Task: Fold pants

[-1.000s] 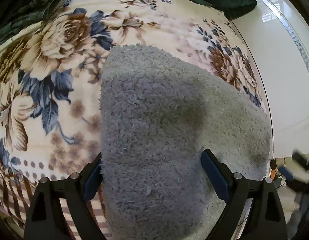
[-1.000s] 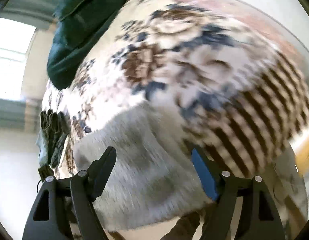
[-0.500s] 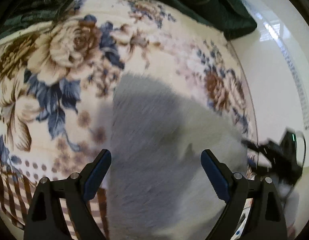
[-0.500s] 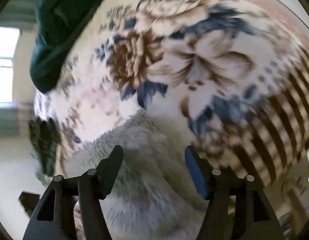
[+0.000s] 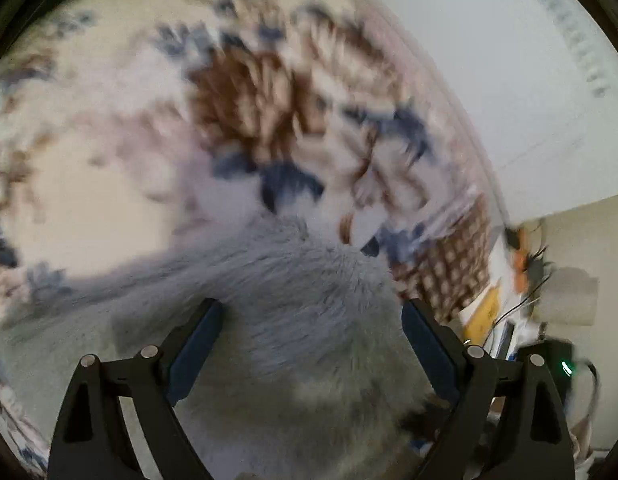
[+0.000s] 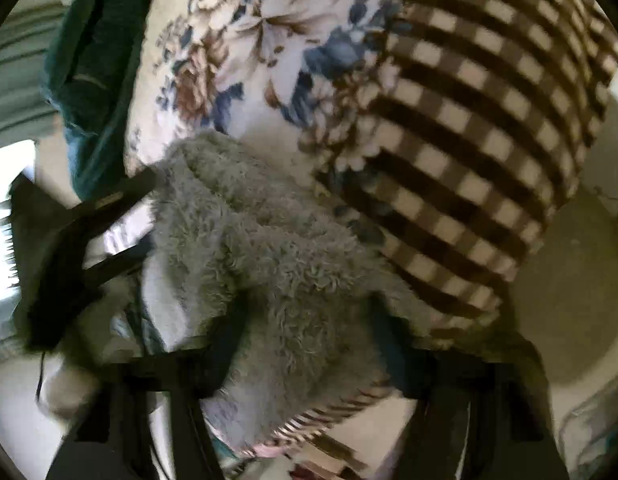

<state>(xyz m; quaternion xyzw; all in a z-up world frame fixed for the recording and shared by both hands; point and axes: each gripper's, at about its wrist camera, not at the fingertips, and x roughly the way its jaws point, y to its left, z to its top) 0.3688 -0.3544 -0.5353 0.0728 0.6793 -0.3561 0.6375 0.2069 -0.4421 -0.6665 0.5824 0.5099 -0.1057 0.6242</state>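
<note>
Grey fleece pants [image 6: 269,264]: bunched on the floral blanket [image 6: 269,40], near its brown checked border [image 6: 469,120]. Left gripper [image 5: 309,320]: jaws spread wide over the fleece [image 5: 309,300], gripping nothing. Right gripper [image 6: 309,340]: fingers dark and blurred with fleece between them; grip cannot be told. Dark green cloth [image 6: 93,60]: at the blanket's far edge. White floor [image 5: 509,60]: beyond the blanket edge. Cables and clutter [image 5: 525,264]: by that edge.

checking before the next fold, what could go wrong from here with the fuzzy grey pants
1. The grey pants lie bunched near the edge of the floral blanket, so they might slide off.
2. The left gripper stands open over the fleece and may pinch several layers, or the blanket beneath.
3. Both views are blurred, so aiming either gripper is uncertain.
</note>
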